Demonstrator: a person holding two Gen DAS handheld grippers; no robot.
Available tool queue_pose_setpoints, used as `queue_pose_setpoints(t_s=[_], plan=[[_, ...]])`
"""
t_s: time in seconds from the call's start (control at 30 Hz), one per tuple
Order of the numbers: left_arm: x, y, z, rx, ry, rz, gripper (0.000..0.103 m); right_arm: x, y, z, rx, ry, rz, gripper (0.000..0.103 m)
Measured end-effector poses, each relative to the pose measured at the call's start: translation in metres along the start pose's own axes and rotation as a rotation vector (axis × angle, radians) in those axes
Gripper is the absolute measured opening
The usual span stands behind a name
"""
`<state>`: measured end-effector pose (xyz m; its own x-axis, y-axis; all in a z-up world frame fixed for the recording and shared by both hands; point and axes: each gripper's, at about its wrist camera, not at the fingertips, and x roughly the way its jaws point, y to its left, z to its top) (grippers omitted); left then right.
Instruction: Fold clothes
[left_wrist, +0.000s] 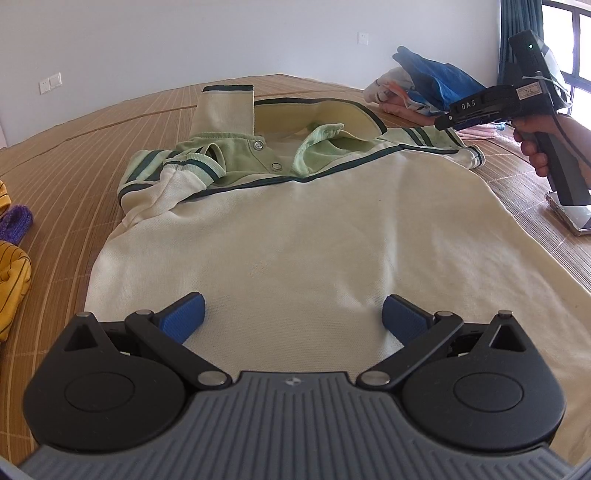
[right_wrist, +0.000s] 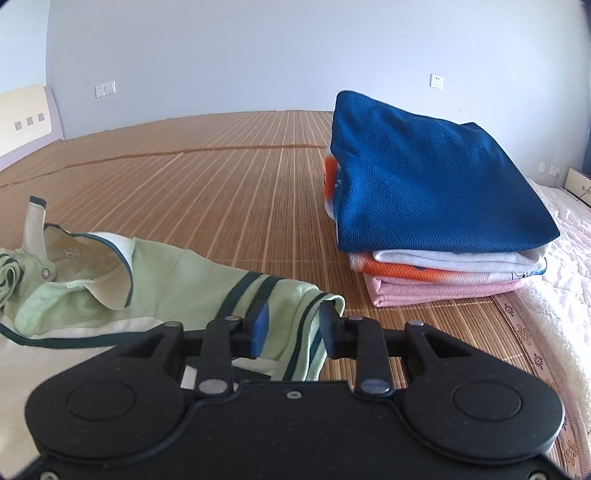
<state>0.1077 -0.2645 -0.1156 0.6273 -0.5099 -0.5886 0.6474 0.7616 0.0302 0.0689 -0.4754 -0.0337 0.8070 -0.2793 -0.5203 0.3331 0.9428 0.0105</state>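
Left gripper (left_wrist: 293, 317): jaws spread wide, two blue pads (left_wrist: 184, 317) apart, nothing between them, poised above the lower cream body of the polo shirt (left_wrist: 314, 240). Right gripper (right_wrist: 291, 328): jaws partly parted, two blue pads (right_wrist: 261, 325) standing either side of the shirt's striped sleeve (right_wrist: 291, 295); whether the pads actually press the cloth cannot be told. In the left wrist view the right gripper (left_wrist: 448, 118) appears at the shirt's far right corner, held by a hand (left_wrist: 543, 140).

The shirt lies spread flat on a bamboo mat (right_wrist: 221, 184), one garment, cream below and pale green at the shoulders, edged with dark green bands. Its collar (left_wrist: 317, 118) stands open, and two snap buttons (left_wrist: 259, 144) show on the placket. The other sleeve (left_wrist: 177, 170) is bunched at the shirt's left side.

Beyond the right gripper, well apart from the shirt, stands one stack of folded clothes (right_wrist: 436, 206): a blue piece on top, white and orange layers beneath, pink at the base. At the left edge of the left wrist view lie a yellow striped garment (left_wrist: 11, 280) and a purple knitted item (left_wrist: 14, 223). A phone (left_wrist: 572, 218) lies on the mat near the hand.
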Motion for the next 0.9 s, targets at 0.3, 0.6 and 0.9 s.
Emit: queue_pose_setpoints(t_s=[0.3,0.6,0.9], plan=[[-0.014,0.032,0.024,-0.075,-0.097,0.121,0.103,-0.042,0.088,-0.03,-0.1,0.112,0.473,0.058],[0.033,0.046,0.069,0.042,-0.07,0.335,0.103,-0.036,0.126,-0.062,-0.268,0.176,0.507,0.063],[0.071,0.066,0.078,0.171,-0.11,0.565,0.103,-0.034,0.128,-0.067,-0.296,0.166,0.525,0.074]])
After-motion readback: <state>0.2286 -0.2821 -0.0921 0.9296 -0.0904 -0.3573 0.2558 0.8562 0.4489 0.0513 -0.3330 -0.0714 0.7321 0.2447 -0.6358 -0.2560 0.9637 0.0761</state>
